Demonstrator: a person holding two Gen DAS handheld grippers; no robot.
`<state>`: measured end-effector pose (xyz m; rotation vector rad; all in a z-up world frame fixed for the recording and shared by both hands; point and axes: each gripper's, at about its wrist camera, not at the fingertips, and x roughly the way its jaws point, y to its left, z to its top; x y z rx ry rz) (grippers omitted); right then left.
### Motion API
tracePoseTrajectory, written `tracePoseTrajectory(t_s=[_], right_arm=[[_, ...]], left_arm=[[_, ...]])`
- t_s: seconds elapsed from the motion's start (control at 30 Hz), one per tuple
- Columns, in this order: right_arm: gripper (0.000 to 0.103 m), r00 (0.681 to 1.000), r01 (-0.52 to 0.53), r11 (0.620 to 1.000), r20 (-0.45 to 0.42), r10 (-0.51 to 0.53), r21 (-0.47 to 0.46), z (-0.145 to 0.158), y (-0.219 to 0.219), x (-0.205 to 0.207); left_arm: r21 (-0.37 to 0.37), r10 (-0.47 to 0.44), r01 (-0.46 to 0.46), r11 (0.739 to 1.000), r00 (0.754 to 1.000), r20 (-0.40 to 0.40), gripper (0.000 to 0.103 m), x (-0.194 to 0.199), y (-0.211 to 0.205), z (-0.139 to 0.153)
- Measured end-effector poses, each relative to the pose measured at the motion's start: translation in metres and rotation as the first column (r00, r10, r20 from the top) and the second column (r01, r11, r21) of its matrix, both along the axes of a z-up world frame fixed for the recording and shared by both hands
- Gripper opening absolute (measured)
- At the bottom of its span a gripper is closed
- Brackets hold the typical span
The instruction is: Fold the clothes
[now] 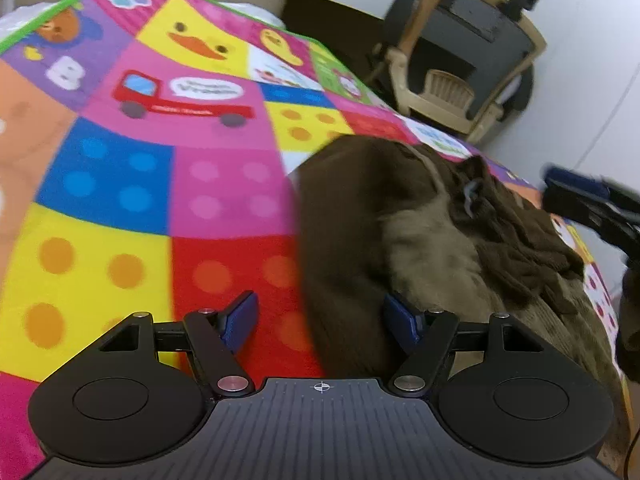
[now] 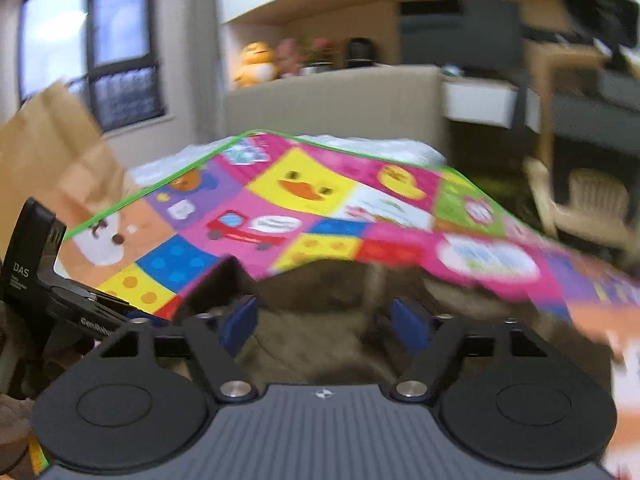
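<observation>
Both grippers, L (image 1: 326,318) + R (image 2: 324,322), open, angled down over brown garment (image 1: 360,220).

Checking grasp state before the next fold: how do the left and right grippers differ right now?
The left gripper straddles the brown garment's edge, one pad over the play mat; the right gripper has garment under both pads. The left view is fairly sharp; the right view is blurred. Shared: both have jaws apart, blue pads, gripping nothing.
</observation>
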<state>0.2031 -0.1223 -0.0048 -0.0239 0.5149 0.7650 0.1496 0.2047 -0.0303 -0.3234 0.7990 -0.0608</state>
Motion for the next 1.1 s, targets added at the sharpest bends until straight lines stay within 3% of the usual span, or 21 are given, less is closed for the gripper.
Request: tracePoseTrajectory(t_s=[0.17, 0.2, 0.23, 0.27, 0.37, 0.43, 0.47, 0.53, 0.6, 0.63, 0.67, 0.7, 0.8, 0.83, 0.87, 0.9, 0.93, 0.97, 1.0, 1.07, 1.1], right_arm=[[0.097, 0.969, 0.147, 0.975, -0.220, -0.108, 0.168, -0.042, -0.060, 0.010], [0.097, 0.961, 0.166, 0.967, -0.253, -0.115, 0.193, -0.050, -0.067, 0.011], [0.097, 0.955, 0.180, 0.961, -0.271, -0.119, 0.212, -0.059, -0.072, 0.011], [0.097, 0.952, 0.189, 0.957, -0.279, -0.123, 0.221, -0.064, -0.075, 0.012], [0.097, 0.949, 0.198, 0.953, -0.288, -0.128, 0.229, -0.073, -0.078, 0.012], [0.097, 0.951, 0.192, 0.953, -0.283, -0.123, 0.232, -0.073, -0.077, 0.011], [0.097, 0.952, 0.189, 0.955, -0.281, -0.121, 0.229, -0.074, -0.075, 0.010], [0.097, 0.954, 0.185, 0.957, -0.275, -0.121, 0.223, -0.073, -0.073, 0.009], [0.097, 0.954, 0.185, 0.957, -0.273, -0.121, 0.224, -0.073, -0.074, 0.008], [0.097, 0.954, 0.185, 0.956, -0.274, -0.120, 0.226, -0.073, -0.074, 0.008], [0.098, 0.954, 0.185, 0.956, -0.277, -0.118, 0.227, -0.073, -0.074, 0.009], [0.098, 0.953, 0.183, 0.956, -0.279, -0.116, 0.229, -0.073, -0.074, 0.010], [0.099, 0.953, 0.180, 0.957, -0.283, -0.111, 0.228, -0.074, -0.073, 0.010], [0.099, 0.953, 0.178, 0.957, -0.282, -0.110, 0.228, -0.073, -0.073, 0.010], [0.100, 0.953, 0.177, 0.958, -0.282, -0.109, 0.227, -0.073, -0.072, 0.010], [0.100, 0.953, 0.176, 0.958, -0.281, -0.109, 0.226, -0.073, -0.072, 0.010], [0.100, 0.954, 0.175, 0.958, -0.281, -0.109, 0.225, -0.073, -0.072, 0.010], [0.100, 0.954, 0.175, 0.959, -0.280, -0.109, 0.225, -0.073, -0.071, 0.009], [0.100, 0.954, 0.175, 0.959, -0.280, -0.108, 0.225, -0.073, -0.072, 0.010], [0.100, 0.953, 0.175, 0.959, -0.282, -0.108, 0.223, -0.073, -0.071, 0.010], [0.100, 0.953, 0.175, 0.959, -0.282, -0.109, 0.222, -0.074, -0.071, 0.010]], left_arm=[[0.065, -0.047, 0.047, 0.997, 0.999, -0.001, 0.063, 0.006, -0.018, -0.002], [0.086, -0.053, 0.053, 0.995, 0.999, -0.002, 0.051, 0.007, -0.021, -0.002], [0.132, -0.060, 0.060, 0.989, 0.998, -0.005, 0.026, 0.009, -0.026, -0.001], [0.178, -0.067, 0.067, 0.982, 0.998, -0.009, 0.015, 0.010, -0.031, 0.001], [0.325, -0.081, 0.082, 0.942, 0.997, -0.018, 0.009, 0.016, -0.035, 0.009], [0.459, -0.068, 0.050, 0.887, 0.997, 0.022, 0.008, 0.019, -0.034, 0.025], [0.554, -0.064, 0.016, 0.832, 0.996, 0.068, 0.008, 0.020, -0.035, 0.034], [0.728, -0.070, -0.074, 0.682, 0.984, 0.166, 0.013, 0.022, -0.038, 0.050], [0.815, -0.054, -0.191, 0.547, 0.963, 0.262, 0.017, 0.026, -0.036, 0.062], [0.824, -0.030, -0.234, 0.517, 0.956, 0.290, 0.042, 0.028, -0.031, 0.067], [0.806, -0.004, -0.252, 0.535, 0.954, 0.301, 0.059, 0.028, -0.024, 0.074], [0.760, 0.036, -0.274, 0.589, 0.949, 0.314, 0.081, 0.024, -0.014, 0.081], [0.578, 0.165, -0.330, 0.747, 0.933, 0.319, 0.087, 0.010, 0.014, 0.097], [0.438, 0.214, -0.329, 0.837, 0.933, 0.290, 0.089, 0.003, 0.026, 0.096], [0.285, 0.258, -0.327, 0.901, 0.932, 0.254, 0.090, -0.003, 0.039, 0.096], [0.123, 0.295, -0.324, 0.938, 0.932, 0.210, 0.093, -0.010, 0.051, 0.095], [-0.056, 0.330, -0.326, 0.944, 0.933, 0.141, 0.094, -0.012, 0.065, 0.084], [-0.232, 0.352, -0.329, 0.915, 0.934, 0.065, 0.094, -0.014, 0.078, 0.073], [-0.373, 0.366, -0.343, 0.862, 0.931, -0.012, 0.094, -0.012, 0.087, 0.056], [-0.619, 0.354, -0.377, 0.689, 0.920, -0.167, 0.094, -0.009, 0.105, 0.021], [-0.664, 0.366, -0.394, 0.635, 0.911, -0.191, 0.094, -0.004, 0.107, 0.013]])
